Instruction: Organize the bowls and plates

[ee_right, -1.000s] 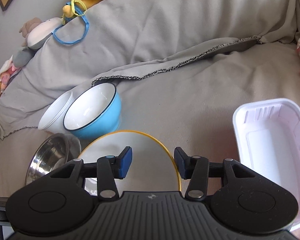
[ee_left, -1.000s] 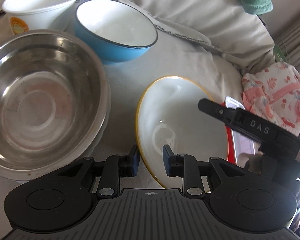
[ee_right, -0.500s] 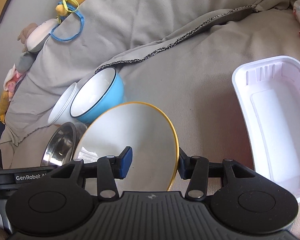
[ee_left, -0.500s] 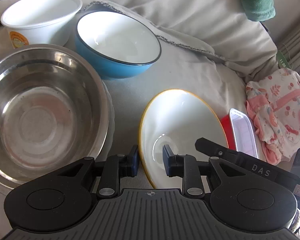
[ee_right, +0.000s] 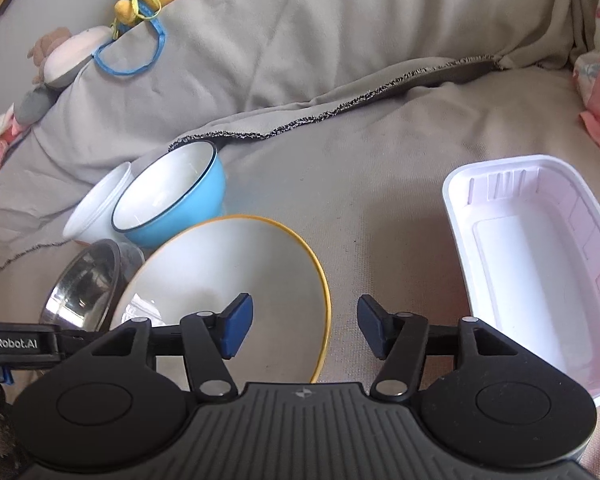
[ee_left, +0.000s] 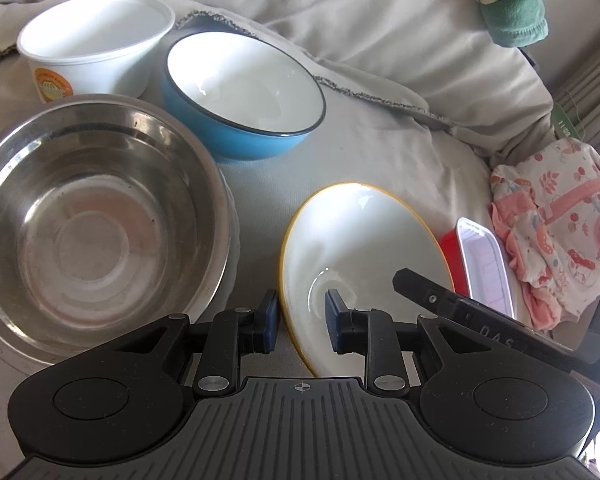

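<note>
While my left claw (ee_left: 299, 317) clamps the yellow-rimmed bowl's (ee_left: 360, 240) near rim, my right claw (ee_right: 306, 330) is opening, its pads clear of the far rim.

right gripper (ee_right: 305, 330) opening | yellow-rimmed bowl (ee_right: 236, 280) rim between (untouched)

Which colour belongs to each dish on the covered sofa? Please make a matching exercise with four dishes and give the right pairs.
Dishes:
1. bowl next to the white tub
2. large metal bowl
3. rim of the tilted plate
4. rectangular tray

Colours:
A. yellow
B. white with a pink tint
C. silver
D. blue outside, white inside

Pairs: 1-D, 2-C, 3-A, 4-B
</note>
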